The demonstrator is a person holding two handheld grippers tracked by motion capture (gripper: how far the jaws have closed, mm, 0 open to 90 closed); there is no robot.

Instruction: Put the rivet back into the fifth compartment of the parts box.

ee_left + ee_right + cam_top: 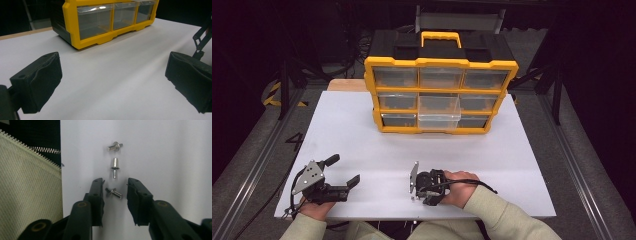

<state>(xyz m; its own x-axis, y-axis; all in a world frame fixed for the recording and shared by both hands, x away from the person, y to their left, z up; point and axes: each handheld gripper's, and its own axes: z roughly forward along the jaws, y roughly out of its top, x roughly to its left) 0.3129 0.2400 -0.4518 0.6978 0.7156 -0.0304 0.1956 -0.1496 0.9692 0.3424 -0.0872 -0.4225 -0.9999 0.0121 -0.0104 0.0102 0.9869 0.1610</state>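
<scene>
At the bottom of the high view, the person's two cream sleeves come in from the lower edge. The left gripper (344, 171) sits at the lower left of the white table (522, 150), held in the left hand (314, 207), its jaws spread wide and holding nothing; in the left gripper view the two black pads (37, 82) stand far apart over bare table. The right gripper (413, 186) lies at the lower middle of the high view, gripped by the right hand (459, 192) and pointing toward the left of the frame, with its cable (479, 184) looping over the wrist.

In the right gripper view its jaws are parted around a small metal rivet (113, 192), which lies on the table between them; neither jaw touches it. Just beyond, toward the top of that frame, a second rivet (114, 167) lies in line, and a third rivet (114, 146) lies near the top centre. A zipped cream sleeve (27, 182) fills the left side.

Farther back, at the upper middle of the high view, stands a yellow and black drawer cabinet (440, 92) with clear drawers and a yellow handle (441, 38) on top. One clear drawer (439, 118) in the bottom row's middle is pulled partly out.
</scene>
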